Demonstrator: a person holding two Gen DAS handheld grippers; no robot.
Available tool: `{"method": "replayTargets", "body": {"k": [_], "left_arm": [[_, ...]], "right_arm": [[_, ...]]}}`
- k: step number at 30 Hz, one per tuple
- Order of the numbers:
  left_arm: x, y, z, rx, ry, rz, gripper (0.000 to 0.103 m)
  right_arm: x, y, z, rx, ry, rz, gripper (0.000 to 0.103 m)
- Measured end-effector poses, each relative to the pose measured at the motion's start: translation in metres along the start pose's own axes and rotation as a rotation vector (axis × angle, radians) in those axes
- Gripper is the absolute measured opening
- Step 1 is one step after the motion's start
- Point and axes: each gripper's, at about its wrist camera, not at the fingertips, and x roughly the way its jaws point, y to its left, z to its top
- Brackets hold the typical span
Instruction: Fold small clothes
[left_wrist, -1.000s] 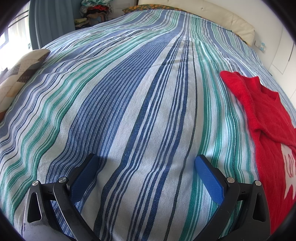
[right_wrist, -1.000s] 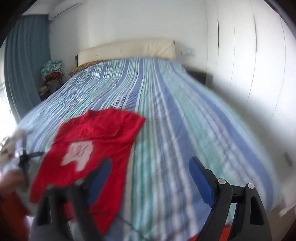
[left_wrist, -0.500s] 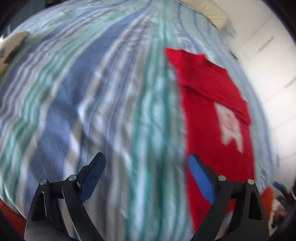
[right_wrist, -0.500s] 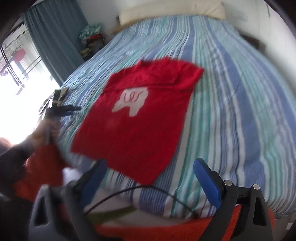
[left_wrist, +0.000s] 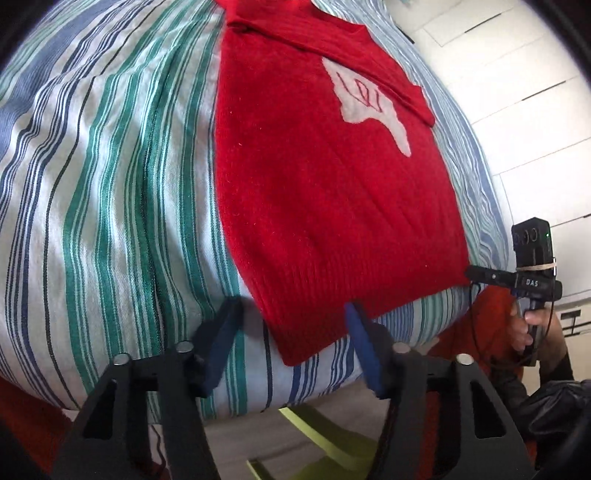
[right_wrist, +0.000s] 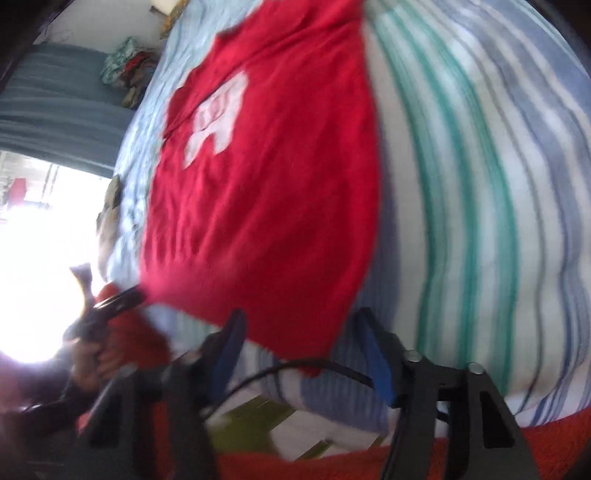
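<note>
A red knit sweater (left_wrist: 332, 192) with a pale chest patch lies flat on a striped bedspread (left_wrist: 110, 184), its hem at the near edge of the bed. The left gripper (left_wrist: 291, 321) sits at the hem's near left corner, the right gripper (right_wrist: 299, 332) at the near right corner. Both pairs of jaws have just been closing; each stands partly apart with the corner between, pads not pressing.

Red sweater (left_wrist: 332, 206) with white motif (left_wrist: 369, 99); blue-green-white striped bedspread (left_wrist: 110, 184).
</note>
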Motion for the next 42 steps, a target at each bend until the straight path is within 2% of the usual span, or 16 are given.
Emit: {"method": "replayTargets", "body": {"k": [1, 2, 3, 8, 13, 17, 22, 26, 30, 33, 34, 35, 37, 38, 40, 42], "left_arm": [[0.001, 0.004, 0.000, -0.020, 0.011, -0.021, 0.021], [0.003, 0.008, 0.001, -0.055, 0.025, -0.061, 0.004], [0.003, 0.012, 0.001, -0.091, 0.032, -0.093, 0.004], [-0.024, 0.013, 0.015, -0.173, -0.066, -0.213, 0.003], [-0.051, 0.007, 0.086, -0.194, -0.246, -0.281, 0.003], [-0.042, 0.011, 0.172, -0.215, -0.338, -0.262, 0.003], [-0.024, 0.022, 0.270, -0.239, -0.380, -0.190, 0.002], [-0.001, 0.033, 0.322, -0.268, -0.360, -0.139, 0.003], [0.017, 0.031, 0.352, -0.248, -0.351, -0.090, 0.002], [0.032, 0.035, 0.370, -0.263, -0.315, -0.055, 0.009], [0.034, 0.038, 0.377, -0.285, -0.308, -0.027, 0.021], [0.034, 0.042, 0.383, -0.312, -0.306, -0.009, 0.044], [0.023, 0.052, 0.389, -0.369, -0.338, -0.004, 0.066], [0.013, 0.056, 0.388, -0.382, -0.374, -0.018, 0.067], [-0.009, 0.056, 0.382, -0.367, -0.424, -0.031, 0.068], [-0.025, 0.046, 0.372, -0.295, -0.449, 0.005, 0.068]], "right_arm": [[0.002, 0.000, -0.001, 0.006, 0.006, 0.016, 0.031], [0.004, 0.002, -0.001, 0.007, 0.011, 0.015, 0.019], [0.006, 0.003, -0.002, 0.005, 0.011, -0.005, 0.005], [-0.014, 0.010, 0.001, 0.010, -0.045, 0.031, 0.005], [-0.046, 0.018, 0.048, 0.041, -0.244, 0.116, 0.005], [-0.049, 0.017, 0.121, 0.066, -0.378, 0.125, 0.005], [-0.033, 0.016, 0.222, 0.083, -0.455, 0.080, 0.005], [-0.018, 0.010, 0.286, 0.125, -0.462, 0.044, 0.005], [-0.014, -0.009, 0.324, 0.154, -0.475, 0.016, 0.005], [-0.006, -0.025, 0.342, 0.193, -0.491, 0.022, 0.005], [-0.002, -0.029, 0.347, 0.202, -0.500, 0.035, 0.005], [0.002, -0.032, 0.351, 0.209, -0.503, 0.041, 0.007], [0.006, -0.037, 0.356, 0.225, -0.515, 0.027, 0.029], [0.002, -0.036, 0.355, 0.220, -0.536, 0.036, 0.036], [-0.010, -0.031, 0.353, 0.207, -0.600, 0.013, 0.065], [-0.026, -0.026, 0.348, 0.181, -0.652, -0.011, 0.066]]}}
